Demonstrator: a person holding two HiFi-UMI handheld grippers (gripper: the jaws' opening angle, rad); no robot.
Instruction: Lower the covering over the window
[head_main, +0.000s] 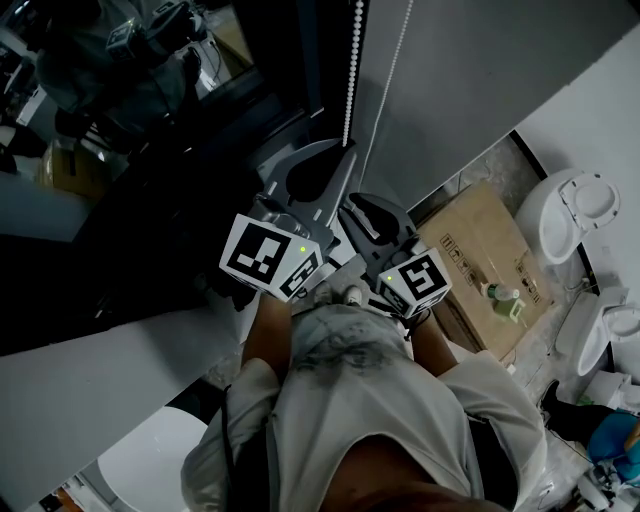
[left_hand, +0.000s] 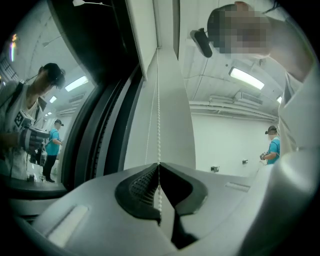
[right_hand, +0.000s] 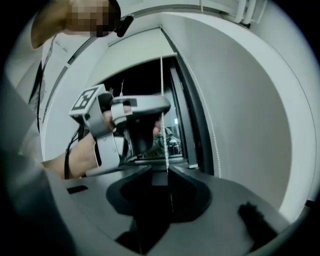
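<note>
Lowering by hand-over-hand pull on the bead chain (head_main: 352, 80) judged to be the step in hand. Found left gripper (left_hand: 159, 166) with jaws closed on the bead chain, beads pinched at the very tips, strand running straight up from there. Found right gripper (right_hand: 156, 172) with jaws apart and gripping nothing, the bead chain hanging into the gap between the tips without being pressed. Observed, in the right gripper view, left gripper seated higher on the same strand and right gripper below it, both in front of the window (right_hand: 145, 80). Noted a second strand (head_main: 395, 60) of the loop just beside the held one, untouched by either gripper.

Could not confirm how far the covering (right_hand: 140, 47) had come down: pale panel above the window possibly its lower part, view too distorted to be sure. Judged the task far from complete, most of the window seemingly uncovered.

Next move judged to call for right jaws closing squarely across the beads before any release by the left, then a straight downward pull. Advised keeping to the one strand, a pull on the second strand being likely to raise the covering instead.
</note>
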